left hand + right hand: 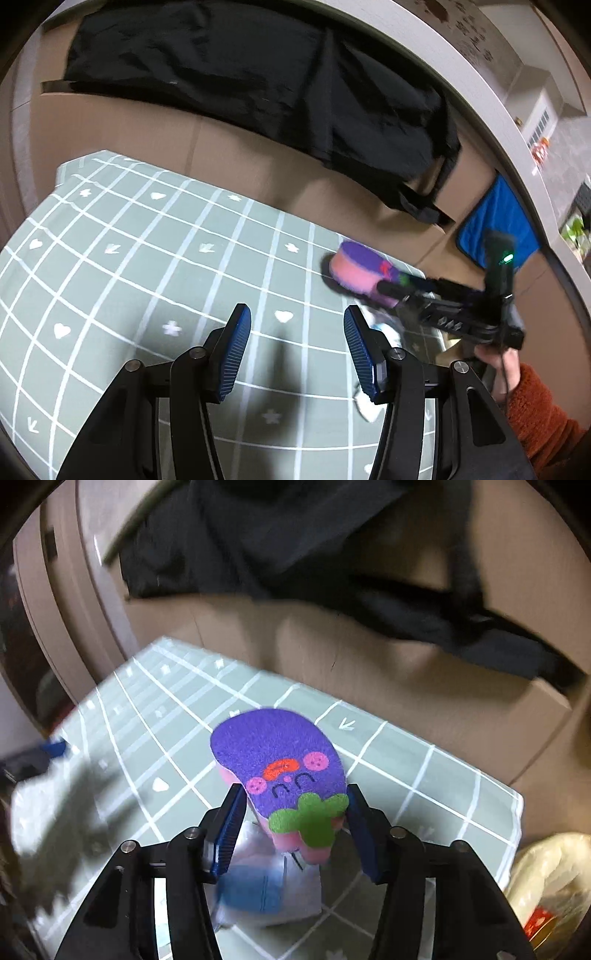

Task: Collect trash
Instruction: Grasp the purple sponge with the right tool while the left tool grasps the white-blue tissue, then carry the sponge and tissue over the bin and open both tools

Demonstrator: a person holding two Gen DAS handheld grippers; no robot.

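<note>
Left wrist view first: the left gripper hangs over the green checked mat, jaws apart and nothing between them, just bare cloth. Off to the right of that gripper, near the mat's far right edge, the right gripper has the eggplant sponge by its near end. A hand in a rust sleeve carries that tool. Behind the mat stands a cardboard box with black fabric draped over it. A scrap of white wrapper peeks out beside the left gripper's right finger, mostly hidden.

Over to the right wrist view: the right gripper holds the sponge across its green stem end, pads pressing both sides, the sponge's long axis running straight away from the tool toward the box. The right hand clearly owns this one. Directly under the sponge, on the mat, lies a white and blue packet, blurred, its print unreadable. At the mat's left edge there's a crumpled white bag, smeared by motion; at the right edge, a pale plastic bag cut off by the frame. Where the trash goes, I can't tell.
</note>
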